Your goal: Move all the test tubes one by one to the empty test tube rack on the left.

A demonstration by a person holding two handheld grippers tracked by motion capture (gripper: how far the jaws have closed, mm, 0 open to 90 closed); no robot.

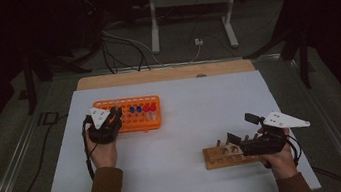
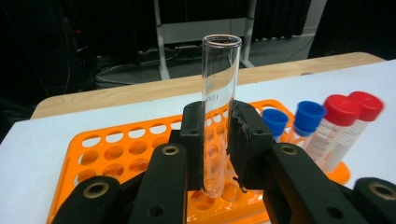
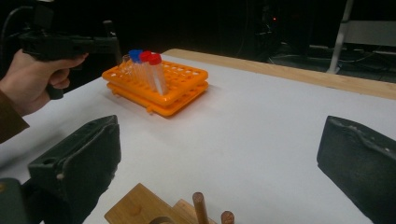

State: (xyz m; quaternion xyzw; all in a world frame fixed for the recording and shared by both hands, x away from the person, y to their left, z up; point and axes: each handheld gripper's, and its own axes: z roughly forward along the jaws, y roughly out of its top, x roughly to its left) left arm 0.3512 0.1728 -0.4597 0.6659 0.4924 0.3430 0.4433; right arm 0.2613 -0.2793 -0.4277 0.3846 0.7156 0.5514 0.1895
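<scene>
An orange tube rack (image 1: pixel 137 122) (image 2: pixel 116 149) (image 3: pixel 182 79) lies at the table's back left. It holds two blue-capped tubes (image 2: pixel 292 122) and two red-capped tubes (image 2: pixel 345 126). My left gripper (image 1: pixel 114 115) (image 2: pixel 217 144) is shut on a clear, uncapped glass tube (image 2: pixel 219 98), held upright with its bottom just over the rack's holes. A wooden peg rack (image 1: pixel 225 156) (image 3: pixel 154 207) sits at the front right. My right gripper (image 1: pixel 241 129) (image 3: pixel 219 163) stands open over it, nothing between its jaws.
The white table sheet (image 1: pixel 194 102) has bare room between the two racks. A wooden table edge (image 1: pixel 165 73) runs along the back. Beyond it stand a metal frame (image 1: pixel 190 2) and cables on the floor.
</scene>
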